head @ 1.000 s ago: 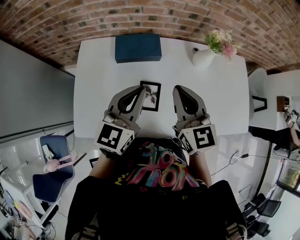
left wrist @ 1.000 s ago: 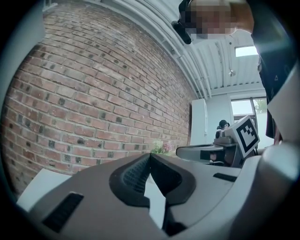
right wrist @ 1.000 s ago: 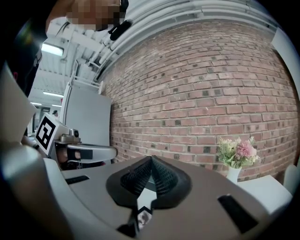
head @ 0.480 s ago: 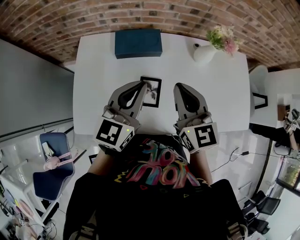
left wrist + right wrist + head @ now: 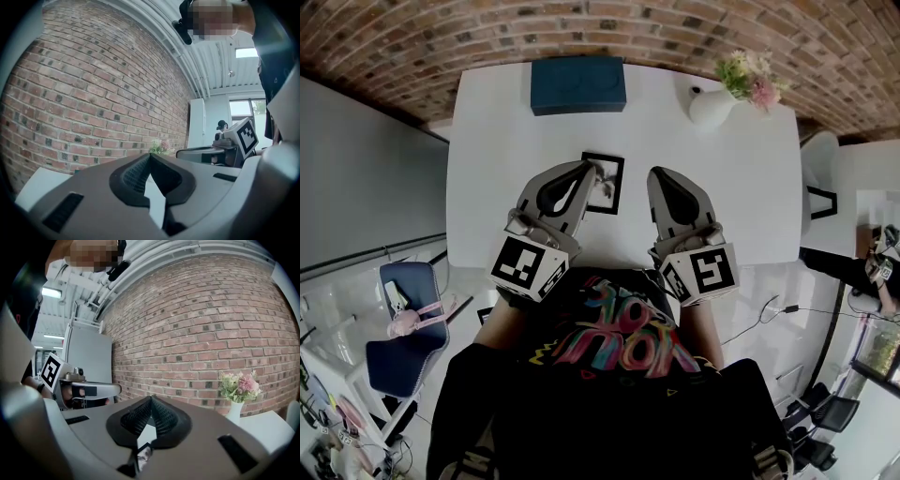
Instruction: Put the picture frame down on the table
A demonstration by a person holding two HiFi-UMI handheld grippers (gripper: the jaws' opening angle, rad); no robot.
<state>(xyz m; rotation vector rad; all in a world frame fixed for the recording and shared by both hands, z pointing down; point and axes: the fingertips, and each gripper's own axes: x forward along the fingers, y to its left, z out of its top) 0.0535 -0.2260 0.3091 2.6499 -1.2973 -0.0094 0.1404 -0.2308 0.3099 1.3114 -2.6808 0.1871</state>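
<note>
Head view | picture frame [image 5: 610, 184] on table [image 5: 731, 178] | left tool [image 5: 588, 168] closed, empty

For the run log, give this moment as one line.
picture frame: flat on table | left gripper: shut, empty | right gripper: shut, empty

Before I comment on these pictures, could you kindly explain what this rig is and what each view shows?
There is no robot here: a person holds a two-jaw tool in each hand, the left gripper and the right gripper. The head view comes from a camera on the person's head, looking steeply down. The two gripper views come from cameras riding on each gripper, looking along its jaws. On the white table sit a black picture frame, a blue box and a white vase of flowers. Both pairs of jaws are closed with nothing between them, so nothing is held. From above, the left tip merely overlaps the frame's edge.
</note>
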